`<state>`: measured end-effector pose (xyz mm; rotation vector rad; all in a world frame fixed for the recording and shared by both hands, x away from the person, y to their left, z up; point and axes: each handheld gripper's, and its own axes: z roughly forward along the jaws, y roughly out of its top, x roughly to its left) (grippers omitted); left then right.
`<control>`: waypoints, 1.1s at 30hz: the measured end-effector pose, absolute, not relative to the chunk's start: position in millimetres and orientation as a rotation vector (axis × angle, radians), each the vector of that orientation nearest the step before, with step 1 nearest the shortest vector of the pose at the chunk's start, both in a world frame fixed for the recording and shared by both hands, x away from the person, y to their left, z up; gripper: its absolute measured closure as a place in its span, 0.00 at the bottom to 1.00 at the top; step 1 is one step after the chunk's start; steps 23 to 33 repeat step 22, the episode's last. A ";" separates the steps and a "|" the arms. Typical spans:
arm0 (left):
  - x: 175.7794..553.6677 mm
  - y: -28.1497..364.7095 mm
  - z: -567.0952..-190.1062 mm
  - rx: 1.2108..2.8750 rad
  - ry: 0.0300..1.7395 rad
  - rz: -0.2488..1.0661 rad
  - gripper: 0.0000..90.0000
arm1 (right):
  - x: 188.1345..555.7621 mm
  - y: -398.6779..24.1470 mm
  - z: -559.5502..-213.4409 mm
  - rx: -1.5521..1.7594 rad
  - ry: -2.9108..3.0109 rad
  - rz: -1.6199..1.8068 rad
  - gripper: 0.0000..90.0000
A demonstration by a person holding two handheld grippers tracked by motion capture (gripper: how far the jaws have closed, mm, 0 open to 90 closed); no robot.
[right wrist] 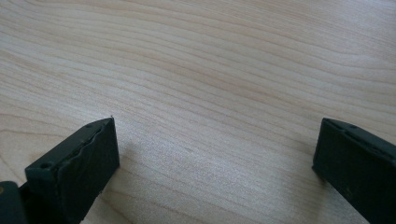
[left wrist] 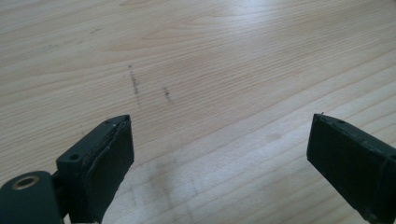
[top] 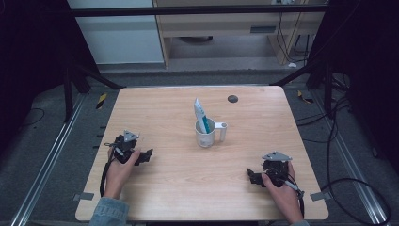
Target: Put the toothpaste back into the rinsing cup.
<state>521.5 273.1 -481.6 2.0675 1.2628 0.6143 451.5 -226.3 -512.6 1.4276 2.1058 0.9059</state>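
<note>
Mug: white, standing upright near the middle of the table, handle pointing toward the person's right.
Toothpaste tube: standing tilted inside the mug, its upper half leaning out over the far-left rim.
Handling, mug: probably ceramic, so stiff, fairly heavy, glazed and slippery, and liable to chip if tipped; gripping across the handle or over the rim wall is looking safest.
Handling, tube: likely light and soft, denting under pressure; pinching the flat upper end that is sticking out is advisable.
Left gripper: resting low on the table at the left, well apart from the mug.
Left jaws: standing wide apart, holding nothing, bare wood lying between them.
Right gripper: sitting at the near right, well apart from the mug.
Right jaws: gaping wide, gripping nothing, wood grain showing between them.
</note>
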 end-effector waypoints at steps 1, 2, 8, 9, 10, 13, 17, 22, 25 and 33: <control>522.2 276.2 -483.8 2.067 1.278 0.619 0.08 | 451.5 -226.4 -512.7 1.427 2.106 0.906 0.01; 522.4 277.6 -485.4 2.064 1.285 0.623 0.08 | 451.5 -226.3 -512.7 1.427 2.105 0.905 0.00; 525.1 284.4 -492.7 2.072 1.289 0.620 0.08 | 451.5 -226.4 -512.6 1.427 2.106 0.906 0.00; 525.7 285.3 -493.6 2.073 1.286 0.619 0.08 | 451.5 -226.3 -512.7 1.427 2.105 0.905 0.00; 526.0 285.7 -494.3 2.074 1.288 0.618 0.08 | 451.5 -226.3 -512.7 1.427 2.106 0.906 0.01; 528.5 287.3 -499.7 2.057 1.299 0.612 0.09 | 451.5 -226.3 -512.7 1.428 2.105 0.905 0.00; 531.2 288.0 -505.5 2.050 1.277 0.604 0.07 | 451.5 -226.3 -512.6 1.428 2.106 0.906 0.01; 533.5 291.1 -507.0 2.039 1.287 0.577 0.05 | 451.4 -226.2 -512.5 1.430 2.106 0.906 0.00; 533.5 291.1 -507.0 2.039 1.287 0.577 0.05 | 451.4 -226.2 -512.5 1.430 2.106 0.906 0.00; 533.5 291.1 -507.0 2.039 1.287 0.577 0.05 | 451.4 -226.2 -512.5 1.430 2.106 0.906 0.00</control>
